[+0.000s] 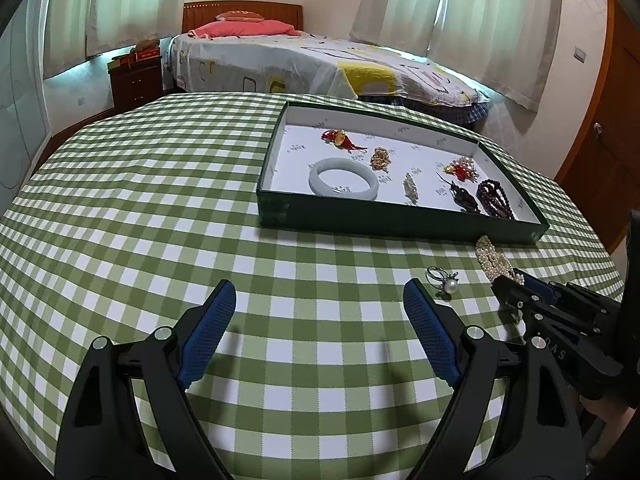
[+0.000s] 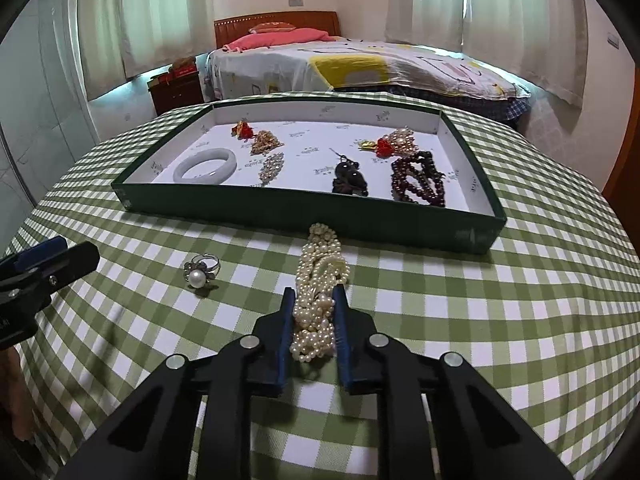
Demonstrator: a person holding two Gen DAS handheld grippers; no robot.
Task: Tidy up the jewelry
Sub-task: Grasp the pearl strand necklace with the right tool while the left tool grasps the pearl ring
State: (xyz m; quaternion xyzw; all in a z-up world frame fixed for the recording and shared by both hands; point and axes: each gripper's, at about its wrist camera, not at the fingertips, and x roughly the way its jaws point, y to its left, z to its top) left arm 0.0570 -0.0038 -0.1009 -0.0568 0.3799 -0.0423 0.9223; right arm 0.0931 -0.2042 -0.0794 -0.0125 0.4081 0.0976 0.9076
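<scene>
A twisted pearl necklace (image 2: 320, 276) lies on the checked tablecloth, its far end touching the green tray (image 2: 304, 216). My right gripper (image 2: 314, 300) is shut on the necklace's near part. The necklace also shows in the left wrist view (image 1: 494, 258), with my right gripper (image 1: 516, 280) at its near end. A pearl ring (image 2: 202, 270) lies left of the necklace; it also shows in the left wrist view (image 1: 444, 280). My left gripper (image 1: 320, 300) is open and empty above the cloth, left of the ring. The tray (image 1: 400, 224) holds a pale jade bangle (image 1: 343, 178), dark red beads (image 1: 496, 198) and several brooches.
The table with the green checked cloth (image 1: 160, 220) fills the foreground. Behind it stand a bed (image 1: 320, 64) and a wooden nightstand (image 1: 136, 80). A wooden door (image 1: 608, 140) is at the right.
</scene>
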